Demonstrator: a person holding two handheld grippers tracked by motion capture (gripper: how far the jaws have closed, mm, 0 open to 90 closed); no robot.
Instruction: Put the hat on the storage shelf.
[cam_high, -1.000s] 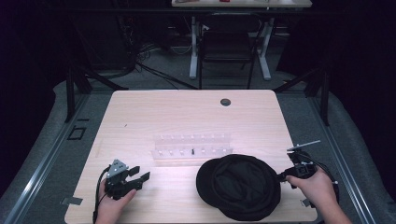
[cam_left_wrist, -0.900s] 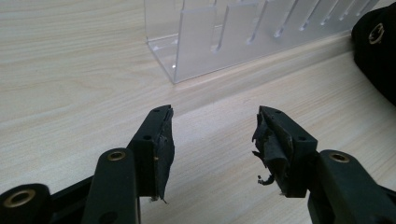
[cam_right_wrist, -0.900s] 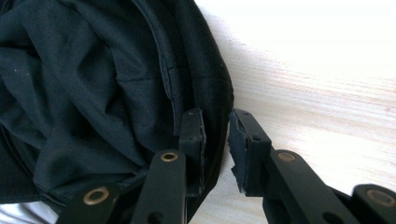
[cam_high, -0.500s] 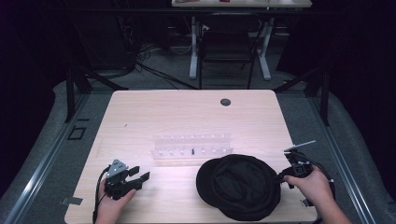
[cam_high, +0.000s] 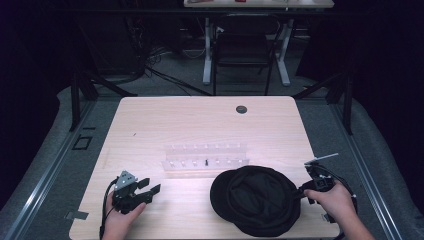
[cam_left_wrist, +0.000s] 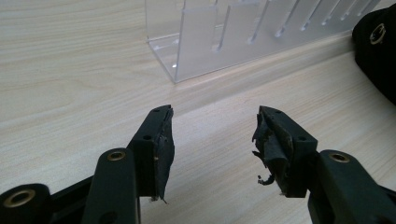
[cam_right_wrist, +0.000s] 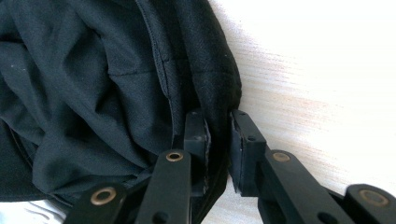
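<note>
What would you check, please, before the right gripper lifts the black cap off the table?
1. Right gripper jaws closed on the black cap's rim: ok.
2. Grip depth: cannot tell, fabric hides the jaw tips.
3. Left gripper open and empty over bare table: ok.
4. Cap apart from the clear acrylic rack: not ok, its edge seems to touch or overlap it.
5. Cap lying flat: ok.

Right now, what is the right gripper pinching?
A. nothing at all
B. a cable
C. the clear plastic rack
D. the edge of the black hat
D: in the right gripper view, the right gripper has its jaws closed on the rim of the black hat, with the fabric squeezed between them; the clear plastic rack sits apart, farther up the table.
</note>
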